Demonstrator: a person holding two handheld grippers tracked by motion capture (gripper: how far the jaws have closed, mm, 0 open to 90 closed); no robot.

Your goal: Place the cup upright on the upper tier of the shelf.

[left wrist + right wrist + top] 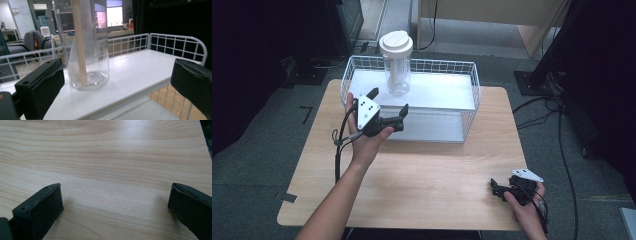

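While your left gripper (388, 106) gapes before the clear ribbed plastic bottle (398, 75) on the smooth white shelf (437, 92), your right gripper (498, 189) rests wide-jawed over grained wood.

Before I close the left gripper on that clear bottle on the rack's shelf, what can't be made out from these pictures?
- Bottle top and lid: cut off by the top edge in the left gripper view.
- Bottle's far side: hidden in both views.
- Right gripper jaw gap: too small in the high view.
- Lower shelf: partly hidden under the upper shelf.
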